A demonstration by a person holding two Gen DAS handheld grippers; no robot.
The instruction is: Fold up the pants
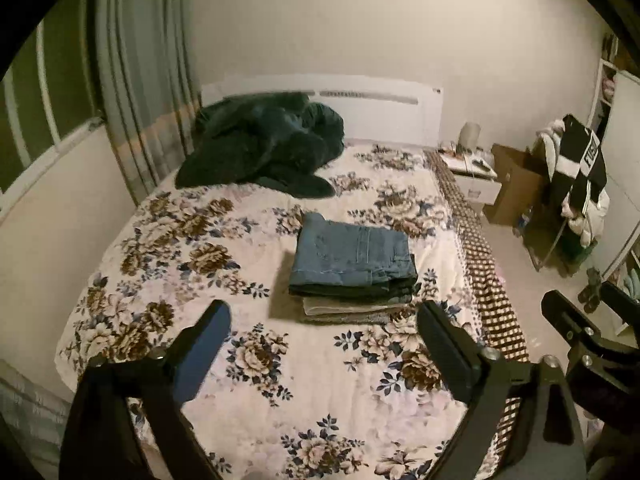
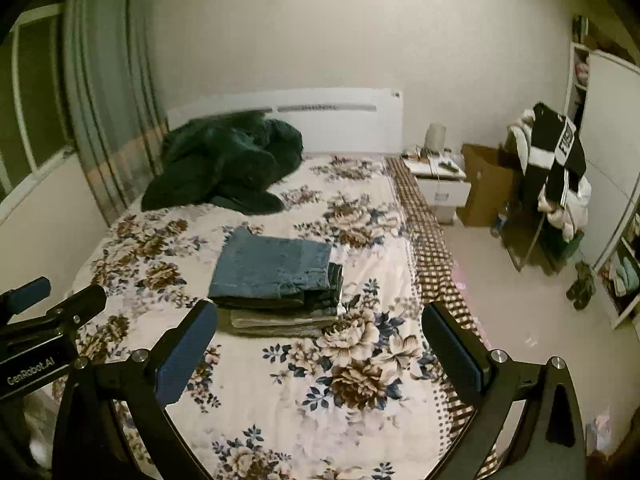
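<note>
A stack of folded pants lies in the middle of the floral bed (image 1: 224, 360), with blue jeans (image 1: 352, 254) on top and grey and beige pairs (image 1: 344, 310) under them. The stack also shows in the right wrist view (image 2: 276, 268). My left gripper (image 1: 324, 316) is open and empty, held above the bed just short of the stack. My right gripper (image 2: 320, 320) is open and empty, to the right of the left one and also short of the stack. The right gripper shows at the right edge of the left wrist view (image 1: 588, 300).
A dark green blanket (image 1: 264, 144) is heaped near the white headboard (image 1: 380, 116). A nightstand (image 1: 472, 172), a cardboard box (image 1: 516, 184) and a rack with clothes (image 1: 576, 184) stand right of the bed. Curtains (image 1: 132, 92) and a wall are on the left.
</note>
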